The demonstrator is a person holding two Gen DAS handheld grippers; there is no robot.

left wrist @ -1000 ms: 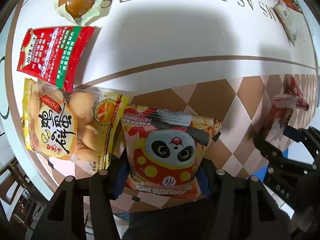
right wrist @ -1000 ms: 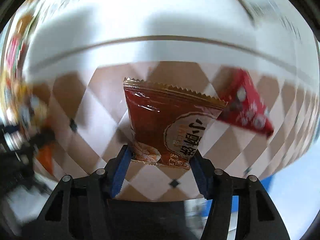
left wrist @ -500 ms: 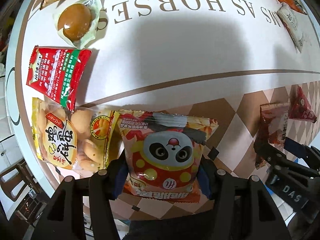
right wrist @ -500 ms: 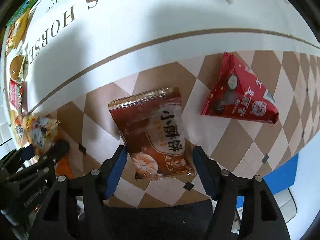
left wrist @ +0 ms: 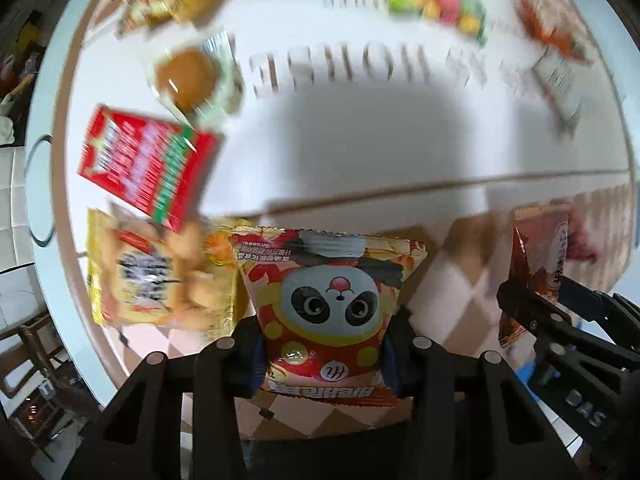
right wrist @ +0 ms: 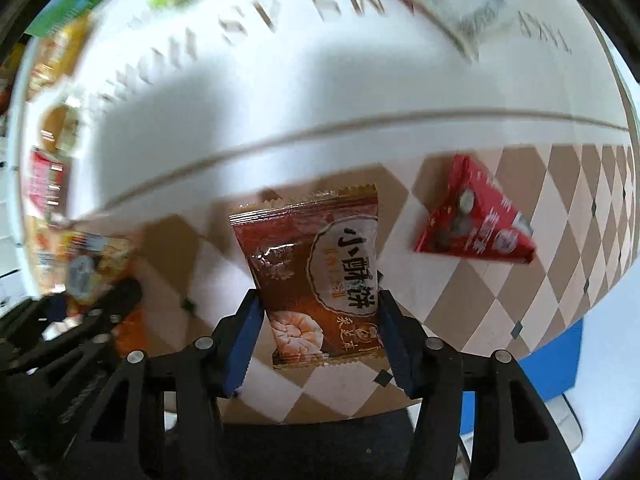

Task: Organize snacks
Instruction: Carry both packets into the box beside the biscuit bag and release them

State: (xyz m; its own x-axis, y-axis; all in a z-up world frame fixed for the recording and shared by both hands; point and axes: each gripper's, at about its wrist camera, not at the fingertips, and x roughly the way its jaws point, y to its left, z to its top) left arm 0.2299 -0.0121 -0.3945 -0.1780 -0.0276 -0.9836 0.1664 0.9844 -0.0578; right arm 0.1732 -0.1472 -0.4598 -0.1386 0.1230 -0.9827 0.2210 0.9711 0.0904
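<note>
Blue-padded jaws clamp one snack each above the checked table (right wrist: 500, 292).
Left gripper (left wrist: 322, 344), jaws just closing, pinches the panda packet (left wrist: 328, 304); only its view shows the yellow biscuit bag (left wrist: 160, 276) and red sachet (left wrist: 144, 164); right gripper (right wrist: 320, 336), jaws just narrowing, squeezes the brown pastry packet (right wrist: 316, 272); only there the red triangular pouch (right wrist: 476, 216) shows clearly; both packets now sit higher off the table than before.

Glossy plastic-film panda packet (left wrist: 328, 300) and shiny brown foil wrapper (right wrist: 316, 276), with matt black plastic tongs (right wrist: 318, 344); smooth printed desk (right wrist: 320, 92).
</note>
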